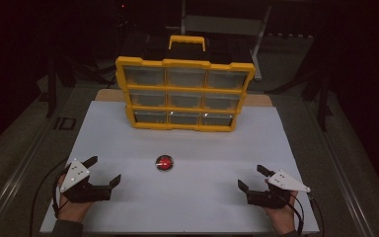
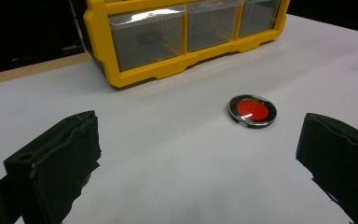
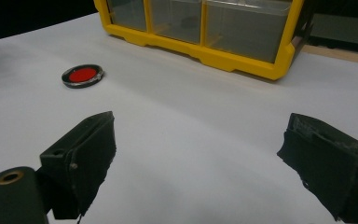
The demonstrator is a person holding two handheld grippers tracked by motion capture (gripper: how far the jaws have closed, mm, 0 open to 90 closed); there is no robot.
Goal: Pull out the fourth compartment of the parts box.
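Round red disc [image 1: 165, 162], rimmed in black, shown lying flat on the white counter [image 1: 128, 148], in front of the yellow drawer cabinet [image 1: 184, 94] and well apart from it. The cabinet is seen standing upright at the far part of the counter, with three rows of three clear drawers and a yellow handle on top. The left gripper [image 1: 102, 171] is held near the counter's front edge, to the left of the disc and nearer the person than the disc; its jaws are spread wide, with nothing between them. The right gripper [image 1: 251, 177] is held likewise to the right of the disc, its jaws also wide apart and empty. Neither gripper is in contact with the disc. In the left gripper view the disc [image 2: 252, 111] is seen between the two jaws but farther off; in the right gripper view it [image 3: 83, 75] is placed up and to the left of the jaws.
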